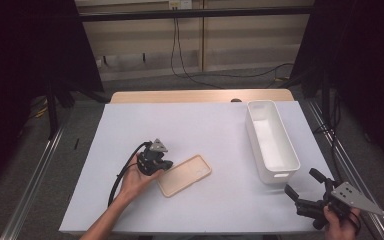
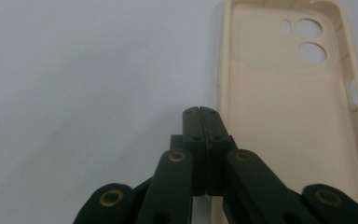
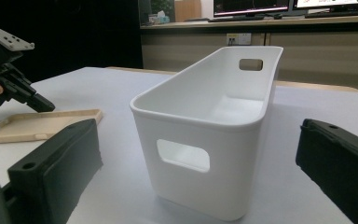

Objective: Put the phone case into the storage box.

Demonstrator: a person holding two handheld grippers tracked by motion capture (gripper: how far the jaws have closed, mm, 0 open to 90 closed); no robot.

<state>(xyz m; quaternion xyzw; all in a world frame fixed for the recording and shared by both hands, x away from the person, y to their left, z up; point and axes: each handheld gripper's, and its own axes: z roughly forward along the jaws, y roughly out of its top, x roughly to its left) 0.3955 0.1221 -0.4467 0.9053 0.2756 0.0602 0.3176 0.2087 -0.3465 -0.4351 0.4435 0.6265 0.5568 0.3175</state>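
Near the middle of the white table [image 1: 205,135], a little toward the person's side, a beige phone case [image 1: 185,175] lies flat with its hollow inside facing up. From above it sits at a slant, one short end toward the left hand [image 1: 137,180] and the other pointing toward the white bin [image 1: 271,140]. In the left gripper view the camera holes of the case [image 2: 303,93] show at its far end, and its long raised edge runs just beside the jaw tips.

The left gripper [image 1: 156,161] is held low over the table at the case's near-left corner. Its two black jaws are pressed together with no gap between them, and nothing is caught between them; the tips [image 2: 199,112] sit against the outer edge of the case, over bare table. I cannot tell whether they touch the case or the table.

The right gripper [image 1: 302,185] is held at the table's near-right corner, well apart from the case, just in front of the bin's near end. Its jaws stand wide apart and hold nothing. In the right gripper view the bin [image 3: 214,126] stands upright between them, a handle slot in each end wall, with the case [image 3: 37,123] and the left gripper [image 3: 39,103] farther off at the left

A wooden table edge [image 1: 200,96] shows beyond the white surface
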